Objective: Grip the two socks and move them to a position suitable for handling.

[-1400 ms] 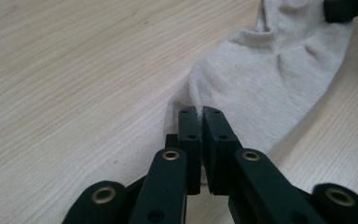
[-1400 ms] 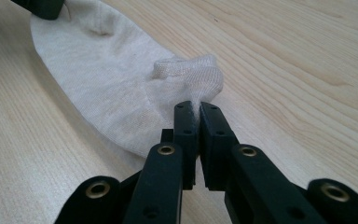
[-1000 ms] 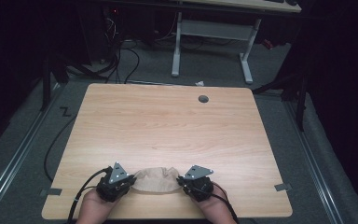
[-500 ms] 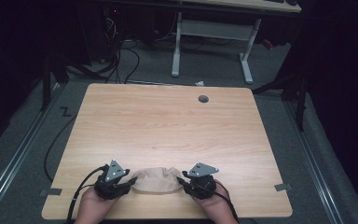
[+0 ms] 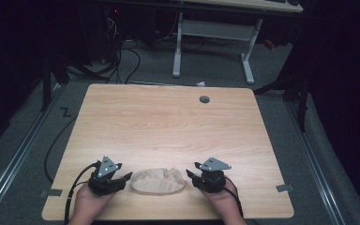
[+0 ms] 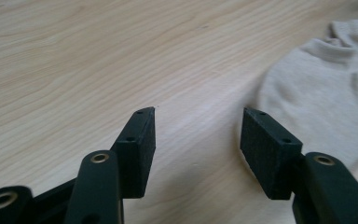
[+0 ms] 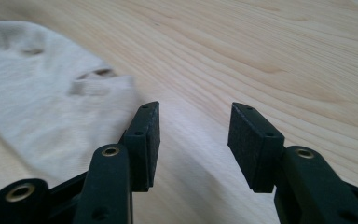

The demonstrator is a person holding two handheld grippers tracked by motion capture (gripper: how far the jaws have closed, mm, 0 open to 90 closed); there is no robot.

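Note:
A crumpled beige cloth (image 5: 158, 180), perhaps a sock, lies flat near the front edge of the wooden table (image 5: 168, 126). My left gripper (image 5: 124, 178) rests just left of it and my right gripper (image 5: 191, 175) just right of it, both a little apart from the fabric. In the left gripper view the left gripper (image 6: 198, 135) is open over bare wood, with the cloth (image 6: 326, 88) off to its right. In the right gripper view the right gripper (image 7: 193, 135) is open too, the cloth (image 7: 42, 88) to its left. Both pairs of jaws have just been opening, with nothing between them.
A grey cable hole (image 5: 204, 99) sits near the table's far edge. Tape tabs mark the front corners (image 5: 50, 192) (image 5: 284, 188). Behind the table stand the white legs of another desk (image 5: 213, 33), with cables on the floor (image 5: 122, 56).
Both grippers let go of the cloth's ends, opened and slid outward away from it. The cloth now lies free between them.

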